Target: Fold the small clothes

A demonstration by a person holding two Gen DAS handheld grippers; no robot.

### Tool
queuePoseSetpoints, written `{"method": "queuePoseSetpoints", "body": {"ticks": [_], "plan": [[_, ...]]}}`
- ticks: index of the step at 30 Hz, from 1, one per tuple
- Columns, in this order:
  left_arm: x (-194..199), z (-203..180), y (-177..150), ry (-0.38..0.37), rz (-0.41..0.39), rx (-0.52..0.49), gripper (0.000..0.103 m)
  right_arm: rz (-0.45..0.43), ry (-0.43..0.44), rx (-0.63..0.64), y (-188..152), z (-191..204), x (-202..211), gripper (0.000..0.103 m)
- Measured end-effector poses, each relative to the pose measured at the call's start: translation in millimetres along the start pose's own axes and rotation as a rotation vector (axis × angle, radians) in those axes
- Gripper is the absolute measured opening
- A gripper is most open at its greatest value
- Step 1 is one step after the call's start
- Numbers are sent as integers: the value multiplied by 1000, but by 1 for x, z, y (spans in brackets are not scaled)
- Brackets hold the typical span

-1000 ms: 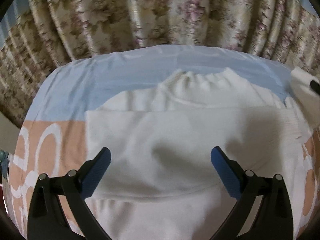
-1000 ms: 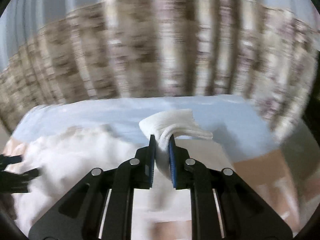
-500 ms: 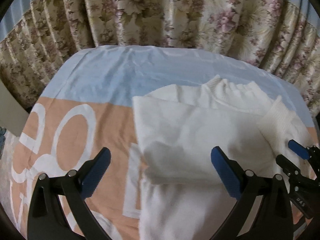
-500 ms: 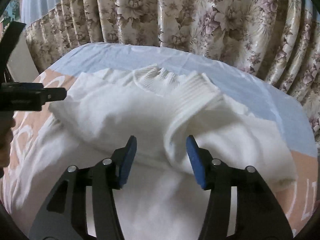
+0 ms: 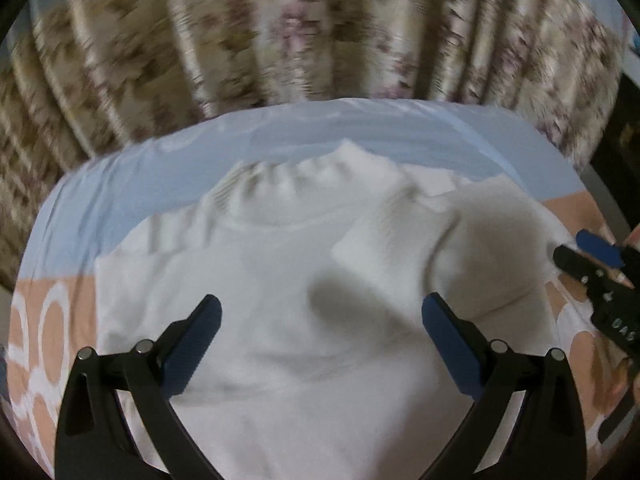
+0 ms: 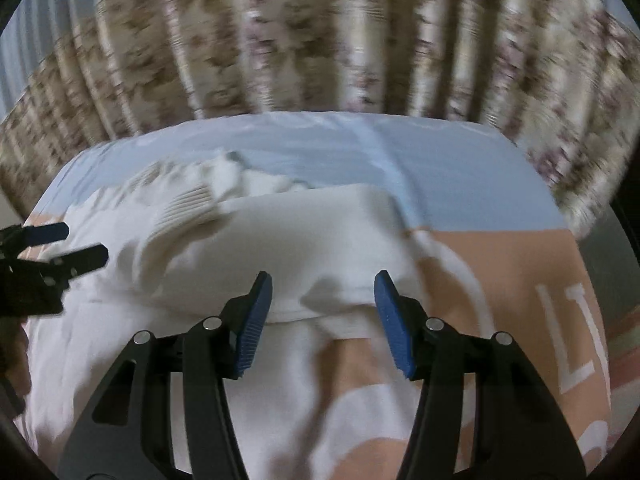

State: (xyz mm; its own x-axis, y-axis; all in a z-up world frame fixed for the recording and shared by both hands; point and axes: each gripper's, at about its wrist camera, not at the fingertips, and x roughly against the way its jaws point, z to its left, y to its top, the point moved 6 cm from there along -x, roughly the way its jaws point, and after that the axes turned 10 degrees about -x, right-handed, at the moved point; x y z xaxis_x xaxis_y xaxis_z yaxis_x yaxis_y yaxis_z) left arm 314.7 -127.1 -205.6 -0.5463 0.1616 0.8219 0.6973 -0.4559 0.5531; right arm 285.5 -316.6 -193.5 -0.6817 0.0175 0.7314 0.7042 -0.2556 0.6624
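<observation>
A small white knit sweater (image 5: 304,280) lies on the bed, collar away from me, with both sleeves folded in across its body. It also shows in the right wrist view (image 6: 288,248). My left gripper (image 5: 320,320) is open and empty, hovering over the sweater's middle. My right gripper (image 6: 323,300) is open and empty over the sweater's right folded edge. The right gripper also shows at the right edge of the left wrist view (image 5: 592,256).
The bed sheet (image 6: 500,280) is light blue at the far end and peach with white lettering nearer me. Floral curtains (image 5: 320,32) hang close behind the far bed edge. Bare sheet lies to the sweater's right.
The right gripper let go of the sleeve cuff, opened and moved to the sweater's right edge. The sleeve now lies folded over the body. The left gripper stayed open and swung back over the middle.
</observation>
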Motion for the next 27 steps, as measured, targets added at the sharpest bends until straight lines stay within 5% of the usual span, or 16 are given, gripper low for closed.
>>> {"method": "queuePoseSetpoints", "body": {"ticks": [8,11,13,14,18,24,27], "plan": [[-39,-45,24,-5,58,-182,99,-5,0,-22,2,-12,-5,54],[-56,-49,21,-47,115,-214,55,-4,2,-32,2,-15,-7,54],[-57,-44,23,-83,113,-201,42,-6,-2,-30,0,-15,-7,54],[-56,-42,24,-74,112,-201,28,-6,-5,-28,0,-14,-7,54],[-48,-25,27,-168,83,-127,15,-10,-3,-33,1,-13,-6,54],[-10,40,31,-288,-106,73,13,-24,18,-37,4,0,-1,56],[-3,77,20,-316,-133,168,13,-18,31,-33,4,11,-2,57]]}}
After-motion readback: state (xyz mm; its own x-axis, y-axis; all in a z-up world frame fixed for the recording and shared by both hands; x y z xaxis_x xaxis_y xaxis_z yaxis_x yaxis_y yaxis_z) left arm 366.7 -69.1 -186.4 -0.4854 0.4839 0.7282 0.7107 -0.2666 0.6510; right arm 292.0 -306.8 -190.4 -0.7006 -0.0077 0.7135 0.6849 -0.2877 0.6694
